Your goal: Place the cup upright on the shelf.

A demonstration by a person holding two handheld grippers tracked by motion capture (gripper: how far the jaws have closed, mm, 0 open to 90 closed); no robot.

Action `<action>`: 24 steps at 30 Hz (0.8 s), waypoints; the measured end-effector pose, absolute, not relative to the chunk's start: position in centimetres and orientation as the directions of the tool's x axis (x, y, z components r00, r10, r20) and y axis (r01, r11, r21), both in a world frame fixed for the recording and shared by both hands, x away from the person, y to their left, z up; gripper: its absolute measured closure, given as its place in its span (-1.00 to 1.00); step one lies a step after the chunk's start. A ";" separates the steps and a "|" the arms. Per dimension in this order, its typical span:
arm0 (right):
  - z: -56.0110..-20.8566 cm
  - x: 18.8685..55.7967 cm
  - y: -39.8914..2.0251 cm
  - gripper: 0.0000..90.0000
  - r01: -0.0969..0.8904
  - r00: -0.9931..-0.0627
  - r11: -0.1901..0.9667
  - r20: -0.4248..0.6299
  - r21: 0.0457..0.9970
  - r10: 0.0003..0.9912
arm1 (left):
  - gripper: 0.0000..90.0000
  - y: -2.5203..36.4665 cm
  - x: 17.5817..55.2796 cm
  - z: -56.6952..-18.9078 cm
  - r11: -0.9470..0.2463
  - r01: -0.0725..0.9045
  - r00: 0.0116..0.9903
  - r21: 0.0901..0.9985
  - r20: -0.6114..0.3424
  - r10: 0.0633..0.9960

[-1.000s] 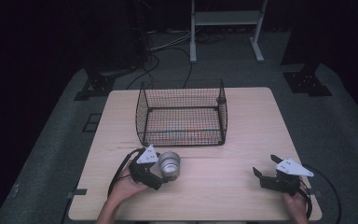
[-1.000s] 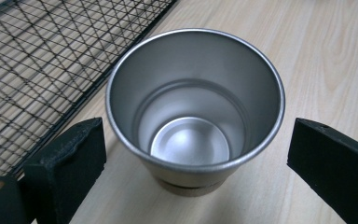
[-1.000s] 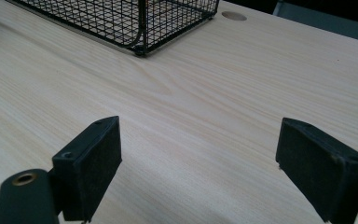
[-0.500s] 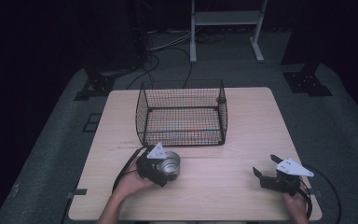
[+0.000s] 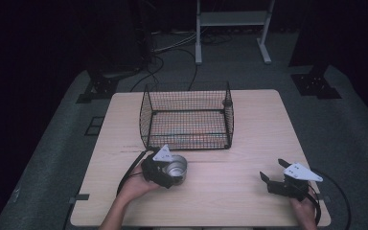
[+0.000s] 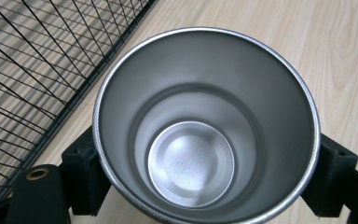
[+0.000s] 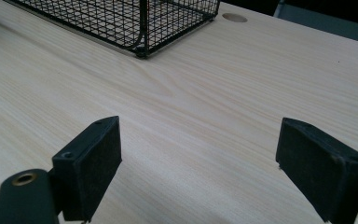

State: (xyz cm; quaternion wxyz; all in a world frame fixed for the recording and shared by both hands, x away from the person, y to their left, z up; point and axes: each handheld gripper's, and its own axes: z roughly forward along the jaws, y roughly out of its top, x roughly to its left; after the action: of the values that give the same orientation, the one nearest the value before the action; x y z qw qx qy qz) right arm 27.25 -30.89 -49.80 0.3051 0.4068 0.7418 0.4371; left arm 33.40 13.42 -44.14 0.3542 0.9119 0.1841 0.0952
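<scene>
A shiny steel cup (image 5: pixel 176 167) stands upright on the wooden table (image 5: pixel 261 127), just in front of the wire basket (image 5: pixel 187 120). My left gripper (image 5: pixel 172 174) has just been closing and is now shut on it. In the left gripper view I look down into the empty cup (image 6: pixel 205 121), with a black pad (image 6: pixel 86 179) pressed against each side of its wall. My right gripper (image 5: pixel 273 170) rests near the table's front right corner. It is open, with bare tabletop between its jaws (image 7: pixel 200 168).
The black wire basket (image 7: pixel 140 18) is empty and open-topped, and sits mid-table behind the cup; its mesh wall (image 6: pixel 28 70) is close to the cup's left. Cables trail from both grippers. Dark floor with stands and cables surrounds the table.
The left gripper slid a little right around the cup, and its jaws closed onto the cup's sides. The right gripper stayed still.
</scene>
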 end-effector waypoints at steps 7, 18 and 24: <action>-49.8 27.2 -30.9 -0.70 0.336 -0.484 0.287 -0.098 0.897 0.870 | -0.60 12.7 33.2 -42.7 -0.674 0.233 0.923 0.701 0.059 0.380; -49.8 27.2 -30.9 -0.70 0.331 -0.485 0.289 -0.101 0.898 0.868 | -0.60 11.5 33.5 -40.7 -0.682 0.204 0.930 0.702 0.079 0.360; -49.8 27.2 -30.9 -0.70 0.331 -0.486 0.290 -0.101 0.898 0.868 | -0.60 11.0 33.8 -39.7 -0.689 0.183 0.933 0.701 0.098 0.347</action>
State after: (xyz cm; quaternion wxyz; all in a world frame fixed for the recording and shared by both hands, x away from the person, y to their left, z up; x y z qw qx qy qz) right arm 27.24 -30.88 -49.81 0.3066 0.4039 0.7422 0.4382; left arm 33.75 10.98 -39.70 0.3663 0.9122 0.1454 0.1119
